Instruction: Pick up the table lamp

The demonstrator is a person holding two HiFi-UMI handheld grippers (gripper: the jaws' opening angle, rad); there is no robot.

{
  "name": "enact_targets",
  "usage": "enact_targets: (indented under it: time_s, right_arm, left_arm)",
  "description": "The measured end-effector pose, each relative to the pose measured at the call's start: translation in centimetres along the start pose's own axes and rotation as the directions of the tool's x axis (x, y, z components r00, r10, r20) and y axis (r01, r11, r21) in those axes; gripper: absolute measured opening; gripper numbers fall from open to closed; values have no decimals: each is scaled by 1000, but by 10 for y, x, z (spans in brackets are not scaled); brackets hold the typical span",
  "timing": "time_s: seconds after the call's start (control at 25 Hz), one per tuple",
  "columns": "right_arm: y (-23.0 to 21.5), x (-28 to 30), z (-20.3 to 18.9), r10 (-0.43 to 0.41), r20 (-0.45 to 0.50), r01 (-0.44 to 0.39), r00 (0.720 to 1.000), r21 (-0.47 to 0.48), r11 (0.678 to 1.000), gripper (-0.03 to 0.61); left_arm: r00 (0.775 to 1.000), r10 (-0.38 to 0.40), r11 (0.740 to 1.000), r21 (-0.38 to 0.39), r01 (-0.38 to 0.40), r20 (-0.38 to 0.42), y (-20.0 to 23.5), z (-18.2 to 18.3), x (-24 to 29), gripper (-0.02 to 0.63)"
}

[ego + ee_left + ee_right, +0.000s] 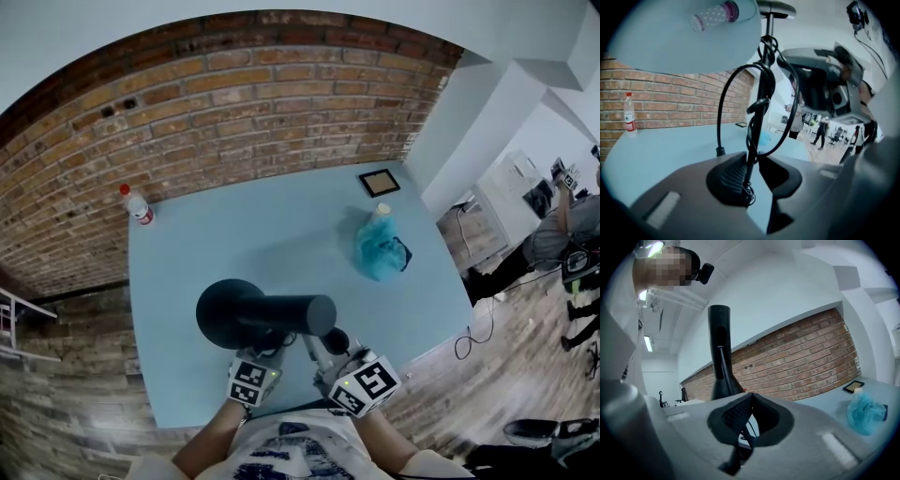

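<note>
The black table lamp (267, 314) shows from above as a round disc joined to a thick cylinder, over the near part of the light blue table (234, 234). My left gripper (267, 354) reaches under it. In the left gripper view its jaws (752, 164) stand part closed with the thin stem (759, 108) between the pads, and both pads lie against it. A looped black cord (723, 108) hangs beside the stem. My right gripper (328, 345) is shut just right of the left one. A thin wire shows behind its closed pads (750, 401); whether it is pinched is unclear. The lamp's dark tube (719, 338) rises ahead.
A water bottle (137, 204) stands at the table's far left corner by the brick wall. A crumpled blue bag (380, 246) and a small framed picture (379, 182) lie at the far right. Past the table's right edge are people (562, 225) and cables on the wooden floor.
</note>
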State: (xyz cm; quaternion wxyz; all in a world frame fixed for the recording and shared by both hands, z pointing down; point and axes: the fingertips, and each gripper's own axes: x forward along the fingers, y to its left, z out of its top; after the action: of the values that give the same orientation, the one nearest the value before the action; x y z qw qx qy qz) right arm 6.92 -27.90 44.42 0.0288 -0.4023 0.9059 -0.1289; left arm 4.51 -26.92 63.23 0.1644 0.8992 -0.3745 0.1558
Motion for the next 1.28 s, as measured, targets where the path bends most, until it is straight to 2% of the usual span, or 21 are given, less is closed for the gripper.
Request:
enact_targets:
  time_s: [0.36,0.4,0.44,0.64,0.76,1.28]
  right_arm:
    - [12,-3,14,48,41,-47,998,-26,999,2]
    - [13,-2,14,55,38,-54,998,-26,998,12]
    - [15,0,14,64,34,-63,997,-25,998,65]
    - [27,9,22,134,37,-133,990,-30,991,81]
    - [36,14,28,180,59,-178,982,-44,983,149]
    - [52,32,34,262,46,-258,964,-87,962,144]
  left_arm:
    - [1000,7,1000,5,-7,10,1,-2,2,72]
    - [1000,6,1000,3,-6,9,0,-1,1,72]
    - [1000,7,1000,1,-7,10,-1,0,2,72]
    - [1000,12,1000,-10,-12,10,2,-5,4,72]
    - [1000,0,1000,-16,0,16,1,-1,3,74]
    - [1000,-10,1000,-17,10,19,2,-4,9,74]
